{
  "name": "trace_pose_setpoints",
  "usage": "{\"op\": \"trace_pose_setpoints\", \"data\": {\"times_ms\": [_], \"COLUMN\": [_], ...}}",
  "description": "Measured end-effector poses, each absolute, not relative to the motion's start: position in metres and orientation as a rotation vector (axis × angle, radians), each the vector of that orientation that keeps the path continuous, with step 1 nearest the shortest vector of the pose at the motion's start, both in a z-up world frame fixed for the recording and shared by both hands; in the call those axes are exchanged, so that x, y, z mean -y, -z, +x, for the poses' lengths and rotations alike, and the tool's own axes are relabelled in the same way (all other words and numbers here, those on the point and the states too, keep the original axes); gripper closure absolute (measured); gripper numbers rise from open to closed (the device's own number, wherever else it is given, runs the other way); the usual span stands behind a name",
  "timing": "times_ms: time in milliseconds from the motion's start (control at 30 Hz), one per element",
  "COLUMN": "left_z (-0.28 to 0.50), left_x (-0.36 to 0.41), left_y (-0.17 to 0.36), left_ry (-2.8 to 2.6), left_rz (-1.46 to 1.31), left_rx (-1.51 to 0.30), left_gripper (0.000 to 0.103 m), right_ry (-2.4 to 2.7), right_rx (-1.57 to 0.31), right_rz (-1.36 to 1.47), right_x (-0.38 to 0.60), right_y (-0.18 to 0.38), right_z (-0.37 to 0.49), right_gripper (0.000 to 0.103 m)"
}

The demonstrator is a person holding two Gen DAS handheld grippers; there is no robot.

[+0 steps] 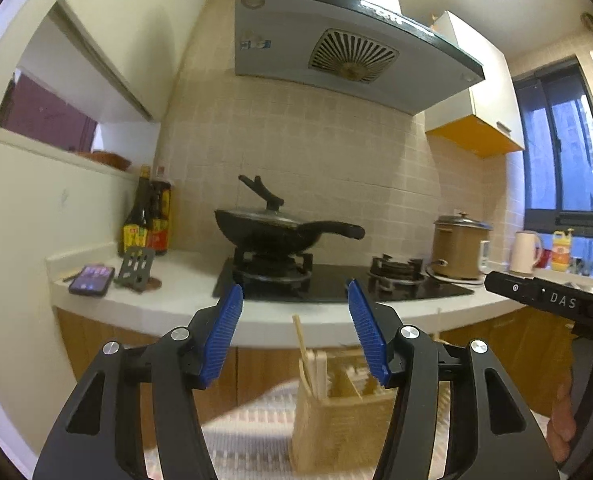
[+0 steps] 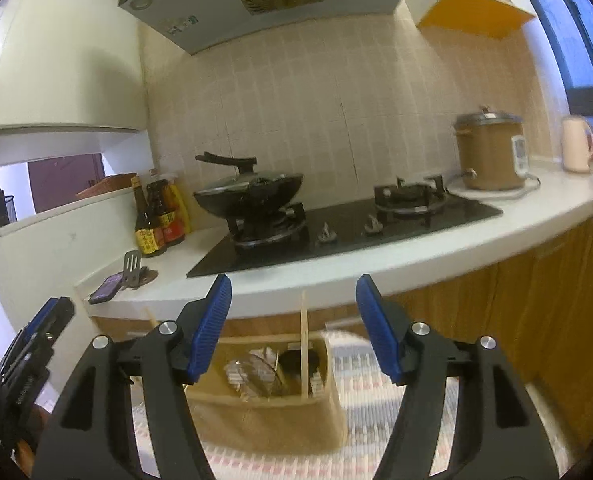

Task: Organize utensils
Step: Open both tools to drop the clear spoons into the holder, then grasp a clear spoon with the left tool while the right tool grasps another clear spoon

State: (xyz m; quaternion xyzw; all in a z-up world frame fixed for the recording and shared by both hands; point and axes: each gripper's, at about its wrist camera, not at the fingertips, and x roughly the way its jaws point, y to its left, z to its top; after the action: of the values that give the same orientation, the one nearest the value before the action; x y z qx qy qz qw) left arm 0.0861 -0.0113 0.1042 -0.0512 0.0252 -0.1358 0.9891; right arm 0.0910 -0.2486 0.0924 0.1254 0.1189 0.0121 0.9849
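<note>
A tan woven utensil holder [image 1: 336, 424] stands on a striped cloth [image 1: 248, 440] below my grippers. Wooden chopsticks [image 1: 306, 360] stick up from it. In the right wrist view the holder [image 2: 272, 416] shows its compartments, with a chopstick [image 2: 303, 344] upright and blurred utensils inside. My left gripper [image 1: 294, 296] is open and empty, above and in front of the holder. My right gripper [image 2: 294, 292] is open and empty, above the holder. Each gripper shows at the edge of the other's view: the right one [image 1: 544, 300] and the left one [image 2: 36, 344].
A white counter [image 2: 336, 276] runs behind, with a black hob [image 2: 376, 220], a covered wok [image 2: 252, 192], sauce bottles [image 2: 156, 220], a phone [image 2: 106, 288], a grey stand [image 2: 132, 268], a brown cooker [image 2: 490, 152] and a kettle [image 2: 576, 144]. Wooden cabinet doors [image 2: 536, 300] lie below.
</note>
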Motion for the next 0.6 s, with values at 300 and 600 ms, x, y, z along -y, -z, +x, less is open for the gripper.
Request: {"op": "trace_pose_setpoints", "data": {"times_ms": [300,600], "left_z": [0.067,0.101], "left_x": [-0.002,0.039], "left_y": [-0.065,0.018], "left_ry": [0.542,0.700], "left_rz": [-0.177,-0.230], "left_rx": [-0.558,-1.020], "left_gripper": [0.046,0.046], "right_ry": [-0.064,-0.108], "right_rx": [-0.614,-0.877], "right_rz": [0.309,0.250], "right_x": [0.244,0.204], "right_y": [-0.048,0.033], "right_z": [0.039,0.004], "right_gripper": [0.042,0.054]}}
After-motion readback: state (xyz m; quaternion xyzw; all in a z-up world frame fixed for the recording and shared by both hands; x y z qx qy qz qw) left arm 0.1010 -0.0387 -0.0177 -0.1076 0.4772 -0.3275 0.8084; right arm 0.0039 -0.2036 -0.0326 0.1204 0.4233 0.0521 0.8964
